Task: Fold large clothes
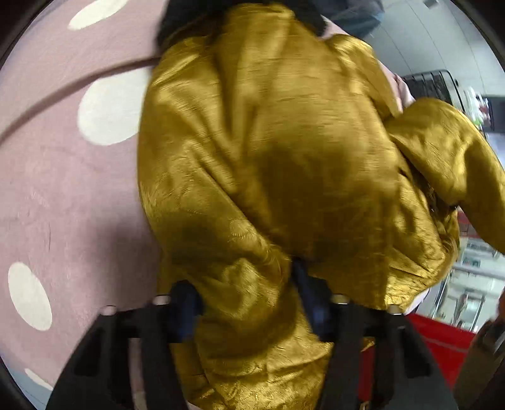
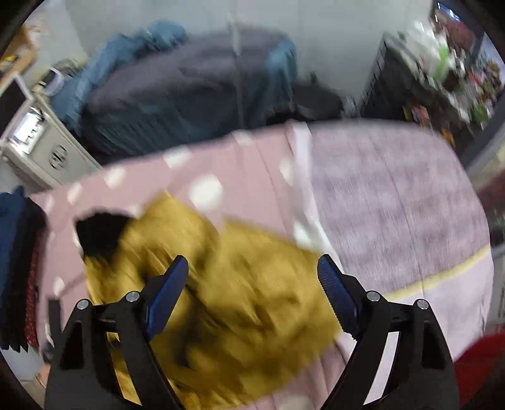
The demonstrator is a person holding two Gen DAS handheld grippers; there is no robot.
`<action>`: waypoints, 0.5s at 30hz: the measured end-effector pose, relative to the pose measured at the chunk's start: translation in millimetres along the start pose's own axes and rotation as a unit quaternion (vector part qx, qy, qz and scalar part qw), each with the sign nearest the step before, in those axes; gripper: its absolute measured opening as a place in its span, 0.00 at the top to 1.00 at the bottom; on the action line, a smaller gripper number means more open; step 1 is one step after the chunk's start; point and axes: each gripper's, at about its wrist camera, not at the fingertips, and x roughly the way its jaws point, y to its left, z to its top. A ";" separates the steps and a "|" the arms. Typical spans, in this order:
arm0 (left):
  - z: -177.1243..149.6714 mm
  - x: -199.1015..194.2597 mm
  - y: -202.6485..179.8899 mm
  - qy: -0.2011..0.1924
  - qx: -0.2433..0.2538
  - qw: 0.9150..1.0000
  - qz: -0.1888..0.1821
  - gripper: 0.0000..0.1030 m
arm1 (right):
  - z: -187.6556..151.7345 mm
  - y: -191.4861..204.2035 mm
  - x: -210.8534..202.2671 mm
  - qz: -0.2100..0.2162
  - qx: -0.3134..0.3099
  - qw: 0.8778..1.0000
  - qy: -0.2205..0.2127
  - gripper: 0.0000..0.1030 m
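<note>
A shiny golden-yellow jacket with a black collar lies on a pink blanket with white dots. My left gripper has its blue-padded fingers wide apart with a bunch of the jacket's hem between them; fabric drapes over the fingers. In the right wrist view the jacket is blurred and lies below my right gripper, which is open and empty above it. The black collar is at the jacket's far left.
A stack of dark folded clothes sits at the left edge of the bed. A grey-lilac cover spreads to the right. A chair draped in blue and grey fabric, a white cabinet and cluttered shelves stand beyond. Something red lies at the lower right.
</note>
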 end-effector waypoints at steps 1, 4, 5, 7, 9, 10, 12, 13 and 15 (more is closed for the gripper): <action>-1.5 -3.7 -5.4 -0.005 0.018 1.000 0.009 0.72 | 14.4 15.6 -6.2 0.011 -0.010 0.999 -0.039 0.09; -5.3 -12.1 -8.0 -0.012 0.034 0.999 0.022 0.84 | 44.7 70.6 11.9 0.039 -0.061 0.996 -0.060 0.05; -7.1 -15.6 -4.6 -0.014 0.027 0.999 0.018 0.86 | 51.4 97.8 36.2 0.049 -0.096 0.994 -0.019 0.05; -12.9 -22.6 3.1 -0.020 0.011 1.000 0.014 0.89 | 44.7 149.4 81.5 0.061 -0.158 0.983 0.068 0.05; -20.2 -30.9 14.6 -0.029 -0.003 0.999 0.012 0.91 | 14.9 197.4 134.8 0.051 -0.238 0.957 0.155 0.05; -24.9 -36.5 20.8 -0.035 -0.012 0.999 0.010 0.92 | -1.0 210.4 155.7 0.041 -0.272 0.944 0.180 0.05; -38.9 -45.4 27.7 -0.041 -0.024 0.999 0.009 0.92 | -45.0 231.6 196.8 -0.013 -0.350 0.915 0.201 0.05; -39.4 -47.8 30.0 -0.043 -0.032 0.998 0.011 0.92 | -66.6 232.5 215.5 -0.048 -0.380 0.900 0.210 0.15; -51.8 -56.5 40.9 -0.051 -0.046 0.997 0.019 0.92 | -86.0 220.6 230.6 -0.080 -0.384 0.894 0.217 0.56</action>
